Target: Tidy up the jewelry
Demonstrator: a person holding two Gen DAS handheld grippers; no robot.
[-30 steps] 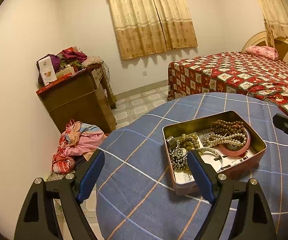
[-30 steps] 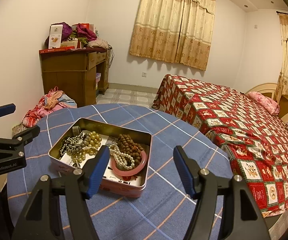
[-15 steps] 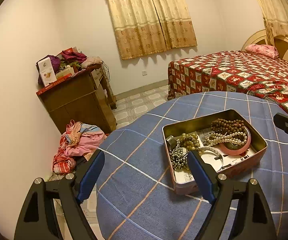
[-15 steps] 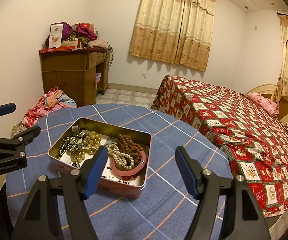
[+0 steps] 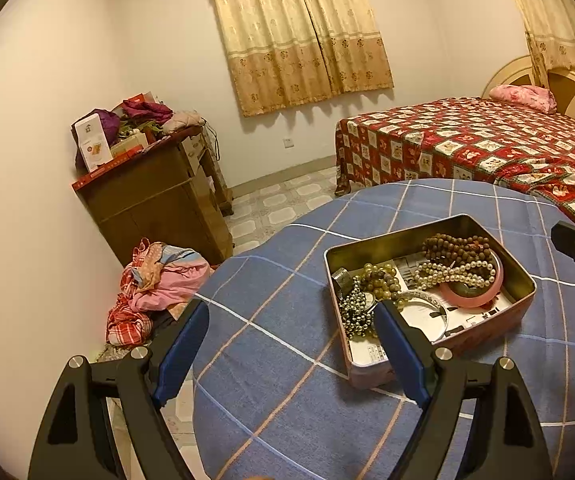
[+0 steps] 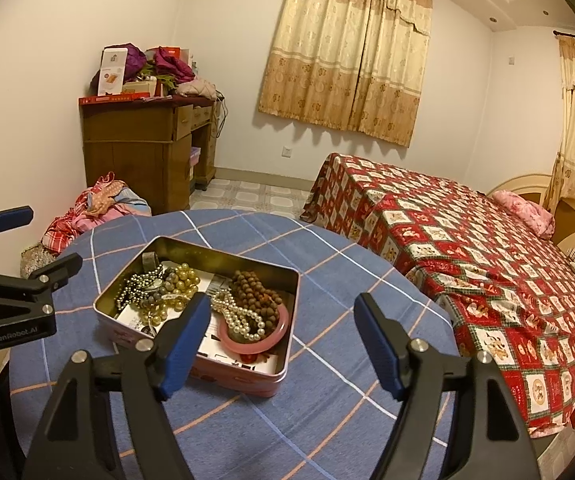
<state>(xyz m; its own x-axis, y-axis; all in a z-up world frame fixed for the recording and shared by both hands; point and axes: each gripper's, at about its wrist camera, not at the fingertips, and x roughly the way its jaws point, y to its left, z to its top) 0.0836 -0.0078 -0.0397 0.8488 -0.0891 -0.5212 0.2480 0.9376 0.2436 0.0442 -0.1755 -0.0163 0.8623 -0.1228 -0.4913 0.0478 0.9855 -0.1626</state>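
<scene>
Beads fill the tin (image 6: 247, 376); left claw (image 5: 291, 336) wide, right claw (image 6: 283, 340) opening, both empty.

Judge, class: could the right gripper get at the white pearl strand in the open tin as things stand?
Probably yes. The tin has no lid, the pearl strand lies on top over the pink bangle, and the right gripper, its jaws opening and holding nothing, hangs just before it.

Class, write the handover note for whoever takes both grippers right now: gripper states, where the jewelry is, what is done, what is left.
Left gripper: open, empty, short of the tin.
Right gripper: jaws opening, nothing between them.
Tin sits on the blue checked tablecloth, holding pearl strand, brown beads, pink bangle, silver beads.
Done: nothing visibly sorted.
Left: all of it.
</scene>
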